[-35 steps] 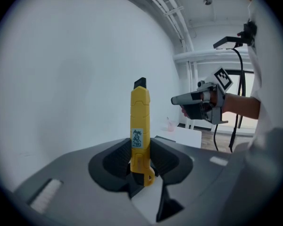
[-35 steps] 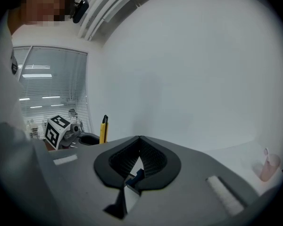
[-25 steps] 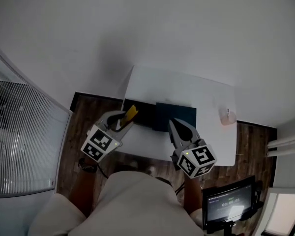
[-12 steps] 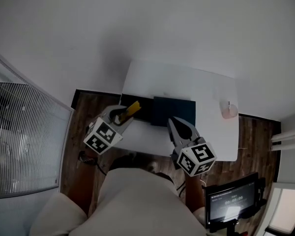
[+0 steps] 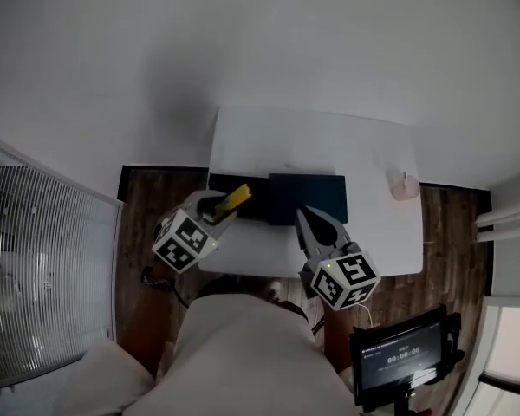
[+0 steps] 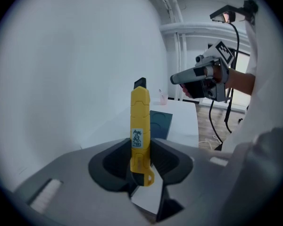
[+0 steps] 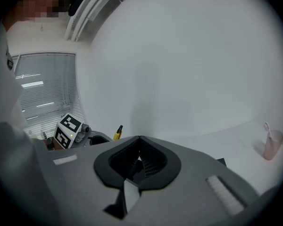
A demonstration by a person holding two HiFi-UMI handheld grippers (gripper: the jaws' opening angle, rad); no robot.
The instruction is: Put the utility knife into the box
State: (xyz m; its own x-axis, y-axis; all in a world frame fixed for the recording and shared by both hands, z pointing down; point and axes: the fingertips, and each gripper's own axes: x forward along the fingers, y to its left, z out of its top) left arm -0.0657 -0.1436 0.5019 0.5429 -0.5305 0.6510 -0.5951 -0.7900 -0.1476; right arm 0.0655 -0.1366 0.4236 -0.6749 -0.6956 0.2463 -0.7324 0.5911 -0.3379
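Utility knife (image 6: 140, 121): yellow, clamped near its butt end between the jaws of the left gripper (image 6: 140, 161), tip pointing away. It is held in the air by the left end of the dark box (image 5: 308, 198), which lies on the white worktop (image 5: 329, 146). Right gripper (image 7: 137, 160): jaws pressed together, nothing between them, hovering in front of the box. Pink cup (image 5: 405, 186) stands at the worktop's right side.
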